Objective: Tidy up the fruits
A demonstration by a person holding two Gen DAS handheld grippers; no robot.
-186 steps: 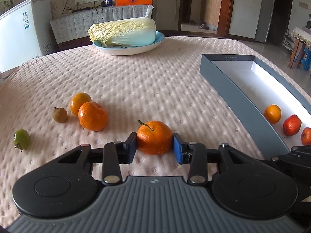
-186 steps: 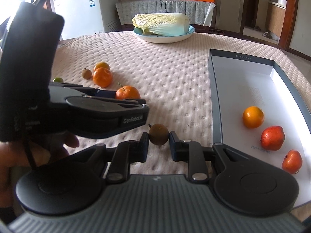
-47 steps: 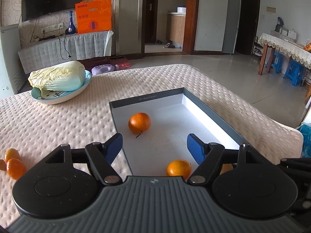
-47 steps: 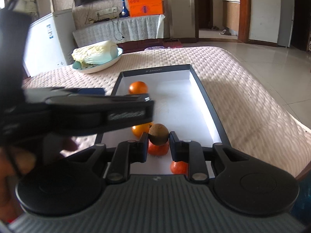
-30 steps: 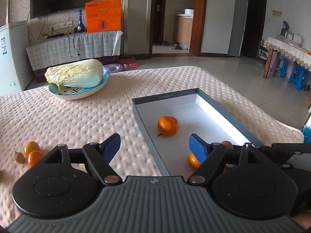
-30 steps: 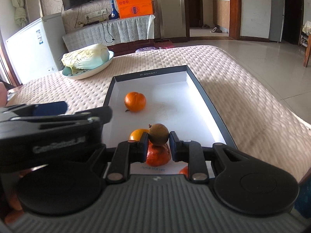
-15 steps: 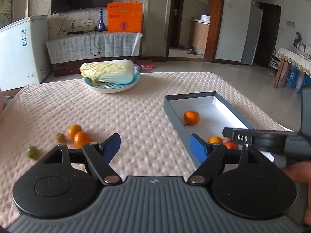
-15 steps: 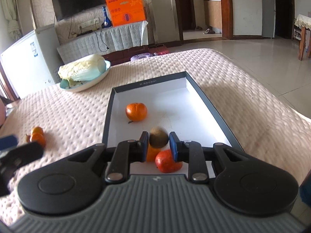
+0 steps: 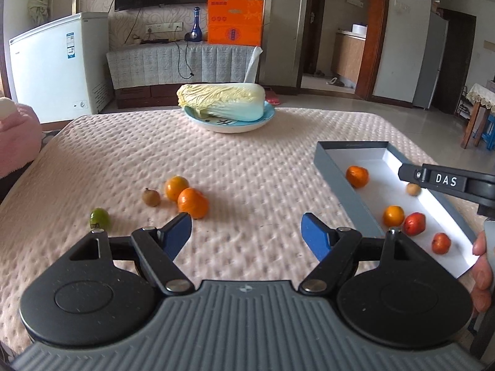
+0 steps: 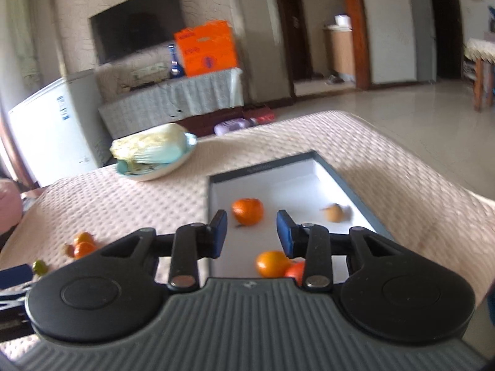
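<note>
The small round brown fruit (image 10: 333, 212) lies loose on the white floor of the shallow grey-walled rectangular box (image 10: 355, 188), toward its right wall in the right wrist view, blurred and clear of both pads. Around it inside the box lie a dimpled orange mandarin (image 10: 247, 211) at centre frame, a smooth orange fruit (image 10: 271, 263) lower down and a red fruit (image 10: 295, 272) partly hidden behind the finger. The right gripper (image 10: 251, 233) hangs over the near end of the box; its jaws have just been opening and now stand apart with nothing between them. In the left wrist view the left gripper (image 9: 246, 232) is spread wide and empty above the pink bumpy tablecloth (image 9: 247, 167), pointing at bare cloth. At left of centre in that frame sit two orange mandarins (image 9: 192, 202), touching each other, with another small brown fruit (image 9: 151, 197) just beside them and a small green fruit (image 9: 99, 218) further to the lower left. Farther back, at upper centre, a pale napa cabbage (image 9: 222, 100) rests on a light blue plate (image 9: 230, 123). A person's fingers (image 9: 482, 266) show at the right edge
</note>
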